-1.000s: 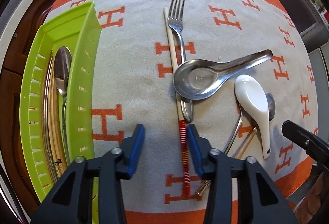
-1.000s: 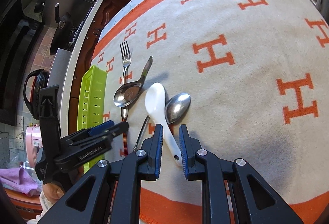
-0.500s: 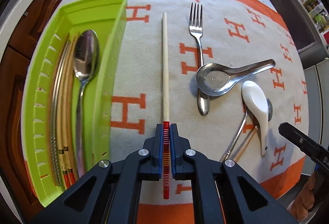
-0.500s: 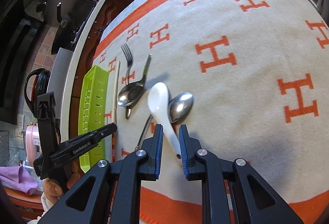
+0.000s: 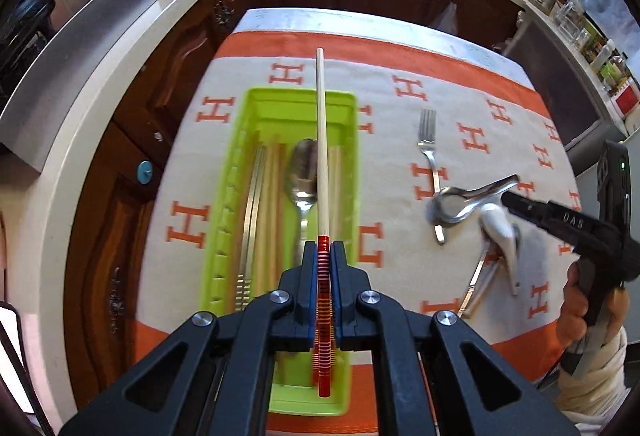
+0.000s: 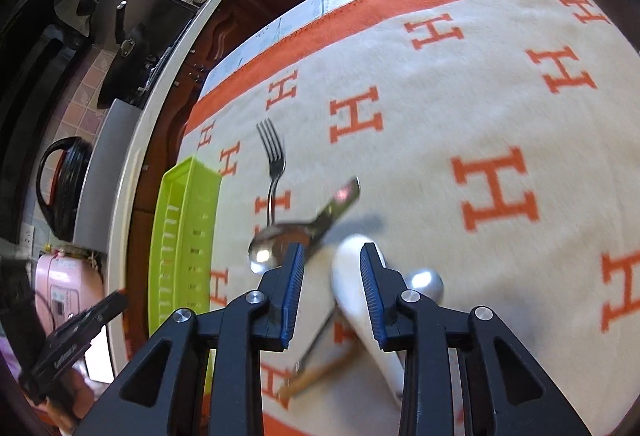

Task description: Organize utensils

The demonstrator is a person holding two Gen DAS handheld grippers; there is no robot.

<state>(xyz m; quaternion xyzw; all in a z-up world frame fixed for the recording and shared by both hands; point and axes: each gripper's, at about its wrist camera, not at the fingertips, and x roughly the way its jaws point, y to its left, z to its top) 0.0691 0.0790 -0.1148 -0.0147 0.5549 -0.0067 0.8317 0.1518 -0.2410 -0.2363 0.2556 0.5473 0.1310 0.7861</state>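
The left gripper [image 5: 324, 264], jaws clamped on the chopstick [image 5: 322, 140], holds it lengthwise over the green tray [image 5: 348, 164], tip toward 12 o'clock, to drop it in. The right gripper [image 6: 331, 288] has just been opening its jaws, now partly open around the white spoon [image 6: 352, 276], seemingly without touching it.

Glossy plastic tray [image 5: 248, 172], shiny metal fork [image 5: 430, 156], woolly cloth [image 6: 480, 108].

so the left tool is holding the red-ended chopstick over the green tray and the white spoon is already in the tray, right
Not quite. The left tool does hold the red-ended chopstick over the green tray, but the white spoon is not in the tray. It lies on the cloth between the right tool's open jaws, as the right wrist view shows.
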